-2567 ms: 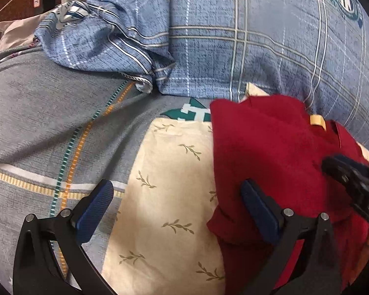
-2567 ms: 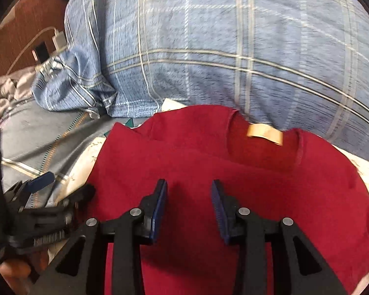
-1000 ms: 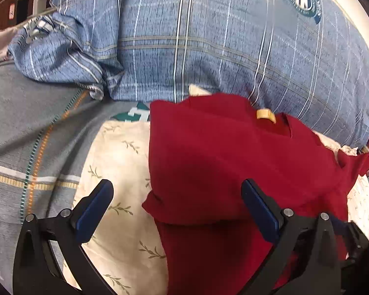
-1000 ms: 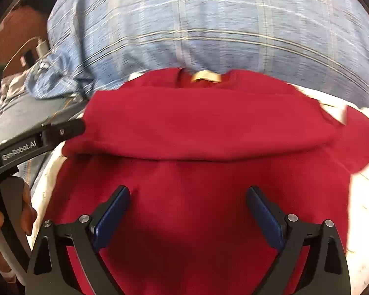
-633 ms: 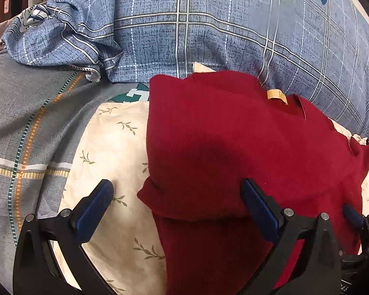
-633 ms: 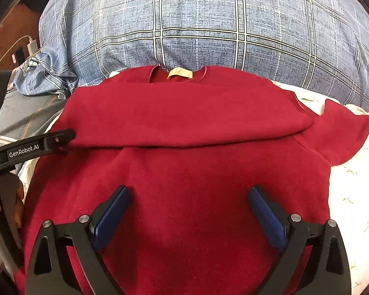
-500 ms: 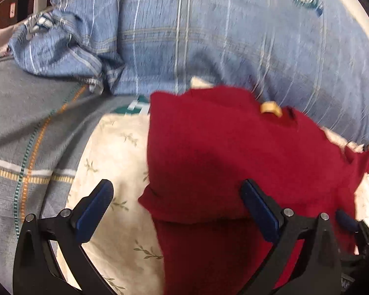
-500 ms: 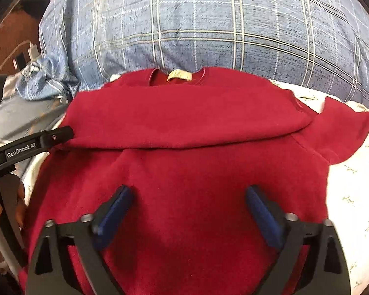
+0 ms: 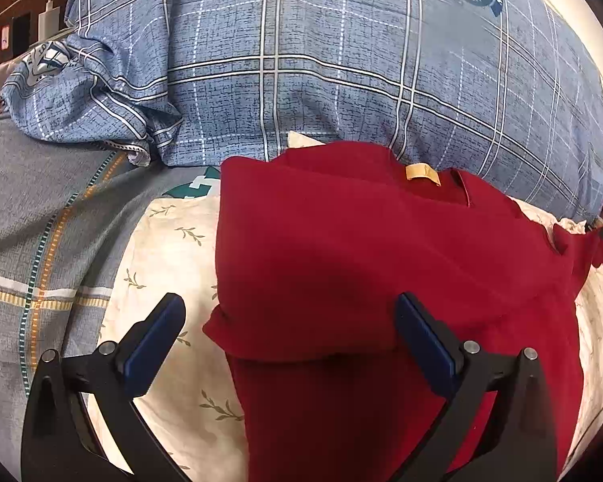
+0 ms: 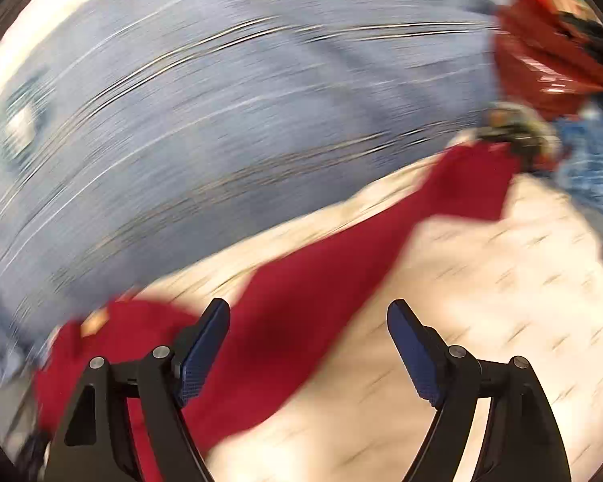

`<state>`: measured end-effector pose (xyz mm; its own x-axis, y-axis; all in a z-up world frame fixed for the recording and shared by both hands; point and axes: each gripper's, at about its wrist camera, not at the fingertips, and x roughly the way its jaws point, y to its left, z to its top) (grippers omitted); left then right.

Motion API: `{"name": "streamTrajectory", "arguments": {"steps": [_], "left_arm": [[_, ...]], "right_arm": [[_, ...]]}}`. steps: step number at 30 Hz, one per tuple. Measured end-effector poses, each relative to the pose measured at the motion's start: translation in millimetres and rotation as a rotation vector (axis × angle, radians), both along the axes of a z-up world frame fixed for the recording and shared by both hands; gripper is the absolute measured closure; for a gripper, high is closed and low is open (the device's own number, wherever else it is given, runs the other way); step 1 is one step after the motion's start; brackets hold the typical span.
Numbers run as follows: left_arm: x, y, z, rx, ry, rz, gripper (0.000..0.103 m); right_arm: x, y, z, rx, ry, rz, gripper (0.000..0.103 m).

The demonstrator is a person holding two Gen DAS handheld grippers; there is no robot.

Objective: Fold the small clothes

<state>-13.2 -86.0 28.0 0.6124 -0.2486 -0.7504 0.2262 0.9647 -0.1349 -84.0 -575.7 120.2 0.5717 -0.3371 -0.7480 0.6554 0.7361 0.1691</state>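
Note:
A dark red shirt (image 9: pixel 362 273) lies on a cream leaf-print cloth (image 9: pixel 169 265), its left sleeve folded across the chest and a tan neck label (image 9: pixel 422 172) at the collar. My left gripper (image 9: pixel 289 341) is open and empty, hovering over the shirt's folded left edge. The right wrist view is blurred by motion. There my right gripper (image 10: pixel 307 341) is open and empty over the shirt's right sleeve (image 10: pixel 366 249), which stretches out to the upper right on the cream cloth (image 10: pixel 482 321).
A big blue plaid pillow (image 9: pixel 321 60) lies behind the shirt. Grey bedding (image 9: pixel 32 209) with orange and green stripes spreads to the left. A charger and cable (image 9: pixel 48 16) sit at the far left. A red packet (image 10: pixel 542 48) lies beyond the sleeve's end.
My right gripper has swung quickly to the right, from above the shirt's body to over the outstretched right sleeve. My left gripper has barely moved and stays open.

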Motion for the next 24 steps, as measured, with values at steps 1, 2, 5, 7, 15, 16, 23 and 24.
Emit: {"name": "streamTrajectory", "arguments": {"steps": [1, 2, 5, 7, 15, 16, 23, 24], "left_arm": [[1, 1, 0, -0.005, 0.002, 0.004, 0.0], [1, 2, 0, -0.008, 0.004, 0.006, 0.0], [4, 2, -4, -0.007, 0.015, 0.01, 0.0], [7, 1, -7, 0.001, 0.026, 0.008, 0.0], [9, 2, -11, -0.012, 0.047, 0.004, 0.0], [9, 3, -11, -0.014, 0.048, 0.006, 0.0], [4, 10, 1, -0.051, 0.023, 0.035, 0.0], [5, 12, 2, -0.058, 0.021, 0.04, 0.0]], "right_arm": [[2, -23, -1, -0.001, 0.013, -0.051, 0.021], [3, -36, -3, 0.004, 0.024, -0.077, 0.021], [12, -75, -13, 0.028, 0.04, -0.152, 0.021], [20, -90, -17, 0.013, 0.061, -0.171, 0.022], [32, -117, -31, 0.059, 0.072, -0.192, 0.095], [31, -114, -28, 0.057, 0.057, -0.169, 0.095], [26, -49, 46, 0.006, -0.091, 0.083, 0.096], [27, -34, 57, -0.009, -0.111, 0.138, 0.096]]}}
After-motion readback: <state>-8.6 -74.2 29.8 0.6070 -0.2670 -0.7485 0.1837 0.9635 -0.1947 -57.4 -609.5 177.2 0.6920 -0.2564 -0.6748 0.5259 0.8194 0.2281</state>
